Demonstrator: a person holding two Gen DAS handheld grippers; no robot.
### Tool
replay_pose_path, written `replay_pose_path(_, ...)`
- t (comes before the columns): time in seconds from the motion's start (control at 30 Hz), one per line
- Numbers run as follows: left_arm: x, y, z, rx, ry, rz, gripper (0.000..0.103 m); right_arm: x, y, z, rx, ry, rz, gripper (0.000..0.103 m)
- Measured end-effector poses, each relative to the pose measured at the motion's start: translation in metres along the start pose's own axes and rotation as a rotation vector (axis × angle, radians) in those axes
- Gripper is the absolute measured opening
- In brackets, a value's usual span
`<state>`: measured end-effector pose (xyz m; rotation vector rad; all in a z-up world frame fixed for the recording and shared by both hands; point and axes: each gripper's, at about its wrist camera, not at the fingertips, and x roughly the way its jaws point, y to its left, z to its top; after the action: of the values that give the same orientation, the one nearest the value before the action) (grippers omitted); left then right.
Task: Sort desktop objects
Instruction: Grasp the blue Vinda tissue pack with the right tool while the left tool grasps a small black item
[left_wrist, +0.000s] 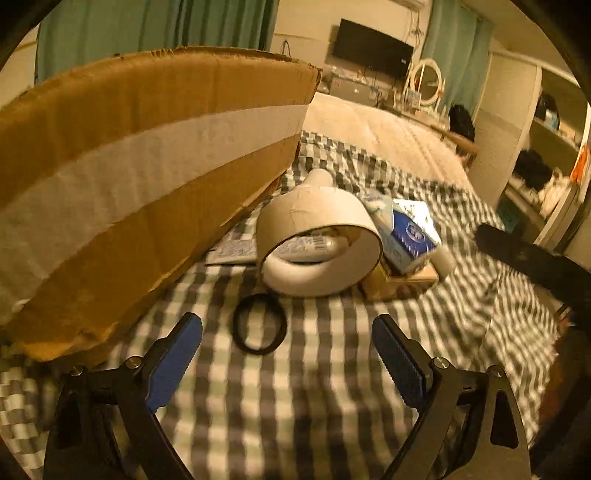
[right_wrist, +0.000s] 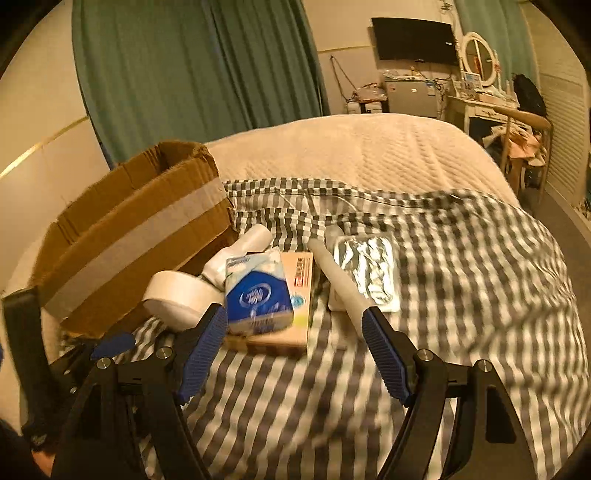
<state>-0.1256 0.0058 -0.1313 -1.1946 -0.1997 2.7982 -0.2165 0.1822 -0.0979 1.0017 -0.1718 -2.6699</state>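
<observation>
The desktop objects are lying in a loose cluster on a checked cloth spread over a bed, just beside an open cardboard box with a pale tape strip along its side. A wide tape roll is standing on its edge nearest the box, with a white bottle lying behind it, touching or nearly so. A blue tissue pack is resting on top of a flat tan box, and to its right a white tube is lying across a silvery foil packet. A black ring is lying flat on the cloth in front of the tape roll. The left gripper is hovering just above the cloth with its blue-padded fingers spread apart, the ring lying between and just ahead of them. The right gripper is also standing wide apart and empty, with the tan box's near edge just ahead of its fingers.
</observation>
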Motion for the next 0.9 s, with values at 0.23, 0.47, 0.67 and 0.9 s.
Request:
replay_pose_path(0.23, 0.026, 0.009, -0.002, -0.029, 0.058, 0.036, 0.092, 0.044, 0.015, 0.004, -0.023, 0.032, 0.029, 0.075)
replay_pose_path(0.47, 0.024, 0.026, 0.001, -0.102, 0.073, 0.027, 0.038, 0.059, 0.008, -0.001, 0.023, 0.074, 0.079, 0.071)
replay_pose_path(0.67, 0.019, 0.017, -0.002, -0.080, 0.114, -0.012, 0.013, 0.053, 0.002, -0.004, 0.066, 0.086, 0.050, 0.055)
replay_pose_path(0.9, 0.006, 0.010, -0.006, -0.119, 0.132, -0.047, 0.007, 0.034, 0.009, -0.014, 0.083, 0.095, 0.070, 0.055)
